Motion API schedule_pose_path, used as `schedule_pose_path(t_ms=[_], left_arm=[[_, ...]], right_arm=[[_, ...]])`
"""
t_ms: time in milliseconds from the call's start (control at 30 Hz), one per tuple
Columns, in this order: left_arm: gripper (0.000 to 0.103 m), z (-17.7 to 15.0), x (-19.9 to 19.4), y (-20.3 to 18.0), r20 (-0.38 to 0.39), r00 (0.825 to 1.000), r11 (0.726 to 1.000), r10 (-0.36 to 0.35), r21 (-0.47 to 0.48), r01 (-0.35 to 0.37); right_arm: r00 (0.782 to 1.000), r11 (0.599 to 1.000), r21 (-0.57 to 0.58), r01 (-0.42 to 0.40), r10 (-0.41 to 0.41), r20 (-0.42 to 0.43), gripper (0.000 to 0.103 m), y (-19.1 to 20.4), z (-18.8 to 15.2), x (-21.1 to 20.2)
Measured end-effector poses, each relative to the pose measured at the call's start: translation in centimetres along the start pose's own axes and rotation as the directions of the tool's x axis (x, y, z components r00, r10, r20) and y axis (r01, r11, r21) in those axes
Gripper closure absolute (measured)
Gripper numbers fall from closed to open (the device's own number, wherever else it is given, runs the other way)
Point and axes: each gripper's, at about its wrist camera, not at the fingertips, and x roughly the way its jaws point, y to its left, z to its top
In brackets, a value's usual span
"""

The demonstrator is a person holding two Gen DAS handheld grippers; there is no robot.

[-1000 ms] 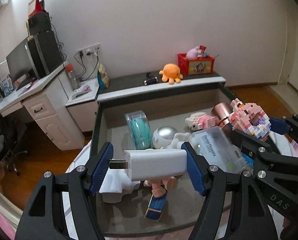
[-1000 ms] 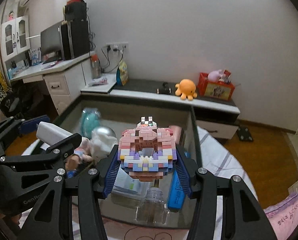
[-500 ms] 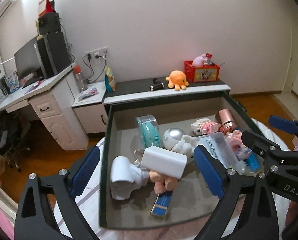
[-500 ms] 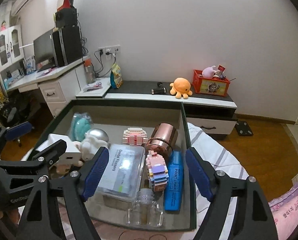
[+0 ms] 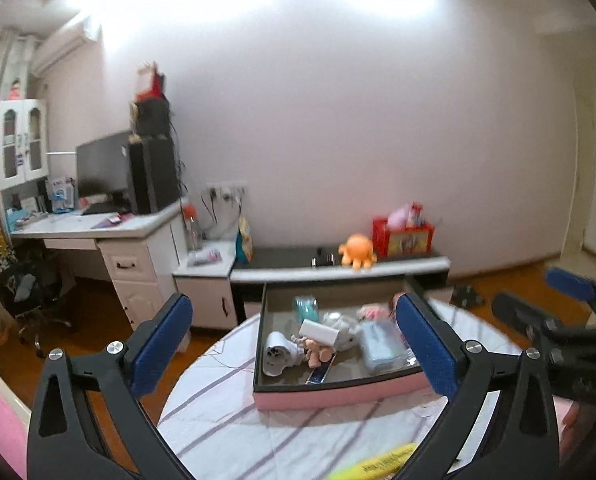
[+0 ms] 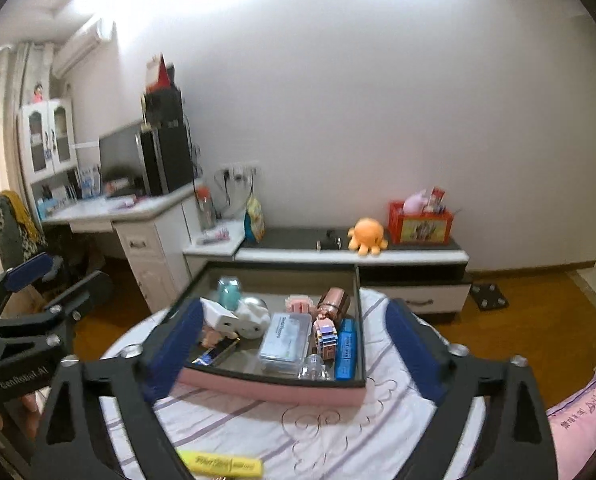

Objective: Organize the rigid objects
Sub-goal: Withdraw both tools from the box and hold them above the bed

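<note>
Both tools, left tool (image 5: 293, 344) and right tool (image 6: 293, 350), are open (empty); below the right tool lies the yellow highlighter (image 6: 221, 465), light, stiff, best gripped mid-body.

1. Low dark-topped cabinet (image 6: 378, 254) against the white wall.
2. On its top, orange octopus plush (image 6: 366, 236), just left of a red box (image 6: 420, 228) with a pink toy inside.
3. Left of that cabinet, white desk (image 6: 137, 216) carrying a monitor (image 6: 119, 160) and black tower (image 6: 165, 160).
4. In front of it, wooden floor (image 6: 538, 300).
</note>
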Motion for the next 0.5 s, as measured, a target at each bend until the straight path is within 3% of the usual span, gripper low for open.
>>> schedule_pose_path(t_ms=[100, 233, 333, 500], left_arm=[[0.0, -0.6, -4.2, 0.2, 0.054, 0.998, 0.999, 0.011, -0.035, -0.009], [0.0, -1.6, -9.0, -0.1, 0.099, 0.995, 0.999, -0.025, -0.04, 0.029], [0.0, -2.0, -11.6, -0.8, 0.141, 0.989, 0.999, -0.048, -0.019, 0.051], [0.0, -2.2, -14.7, -1.2, 0.173, 0.985, 1.0, -0.026, 0.008, 0.025]], right_arm=[[0.998, 1.0, 0.003, 0.006, -0.006, 0.07, 0.0, 0.6, -0.7, -4.5], [0.99, 1.0, -0.002, 0.023, -0.023, 0.142, 0.0, 1.6, -1.5, -9.6], [0.983, 0.999, -0.006, 0.046, -0.044, 0.176, 0.0, 2.0, -1.9, -12.1], [0.976, 0.998, -0.01, 0.055, -0.051, 0.211, 0.0, 2.5, -2.4, -15.5]])
